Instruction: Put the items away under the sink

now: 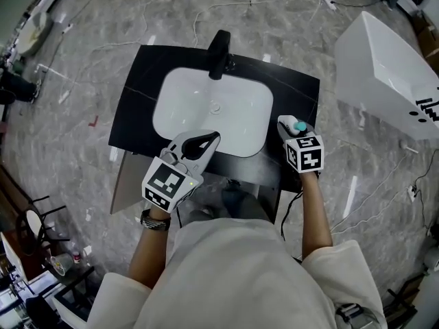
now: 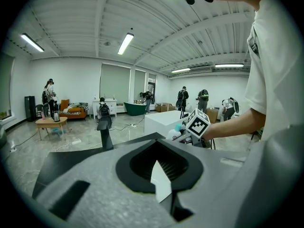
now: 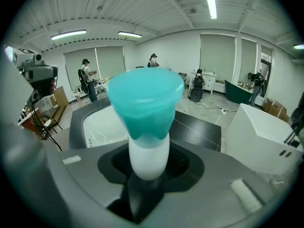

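A white bottle with a teal cap is in my right gripper, whose jaws are shut on its white body, above the right front corner of the black vanity top. My left gripper hovers over the front rim of the white sink basin. From the head view its tips seem to meet around a dark teardrop gap. A white sliver shows at its seam in the left gripper view; I cannot tell what it is. Nothing else appears between those jaws.
A black faucet stands behind the basin. A grey cabinet door hangs swung out below the counter's left front. A white tub-like block sits on the floor at right. Cables trail over the marble floor; people stand far off.
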The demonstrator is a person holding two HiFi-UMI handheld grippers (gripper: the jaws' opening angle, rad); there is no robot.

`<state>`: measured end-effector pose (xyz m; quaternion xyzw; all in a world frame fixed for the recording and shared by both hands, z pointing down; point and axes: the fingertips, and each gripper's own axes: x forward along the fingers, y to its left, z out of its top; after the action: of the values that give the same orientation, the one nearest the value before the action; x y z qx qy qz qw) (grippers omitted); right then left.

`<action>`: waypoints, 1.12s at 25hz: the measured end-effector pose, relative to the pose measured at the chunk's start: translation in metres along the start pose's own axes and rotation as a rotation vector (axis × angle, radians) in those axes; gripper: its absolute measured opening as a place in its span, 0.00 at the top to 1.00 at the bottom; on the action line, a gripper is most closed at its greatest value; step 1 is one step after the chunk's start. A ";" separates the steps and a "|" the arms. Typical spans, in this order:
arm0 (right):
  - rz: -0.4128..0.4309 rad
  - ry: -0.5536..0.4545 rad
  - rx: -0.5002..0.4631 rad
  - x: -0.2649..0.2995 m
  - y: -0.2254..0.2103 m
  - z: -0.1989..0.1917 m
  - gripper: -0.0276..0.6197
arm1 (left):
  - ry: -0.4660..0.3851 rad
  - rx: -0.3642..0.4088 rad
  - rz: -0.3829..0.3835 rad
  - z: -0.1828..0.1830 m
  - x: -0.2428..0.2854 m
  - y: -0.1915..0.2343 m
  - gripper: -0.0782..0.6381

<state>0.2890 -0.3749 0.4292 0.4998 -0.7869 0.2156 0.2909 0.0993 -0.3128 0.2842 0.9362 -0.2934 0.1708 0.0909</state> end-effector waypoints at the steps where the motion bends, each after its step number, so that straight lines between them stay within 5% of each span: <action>1: 0.000 -0.003 -0.002 -0.005 0.003 0.002 0.73 | -0.004 0.001 0.000 0.000 -0.004 -0.002 0.88; 11: 0.007 -0.062 -0.040 -0.047 0.057 0.024 0.73 | -0.035 -0.002 0.019 -0.011 -0.063 -0.021 0.88; 28: 0.044 -0.183 -0.065 -0.111 0.220 0.039 0.73 | -0.086 0.016 0.098 -0.056 -0.228 -0.047 0.88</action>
<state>0.1152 -0.2363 0.3156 0.4904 -0.8274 0.1498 0.2290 -0.0644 -0.1414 0.2478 0.9278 -0.3412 0.1372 0.0624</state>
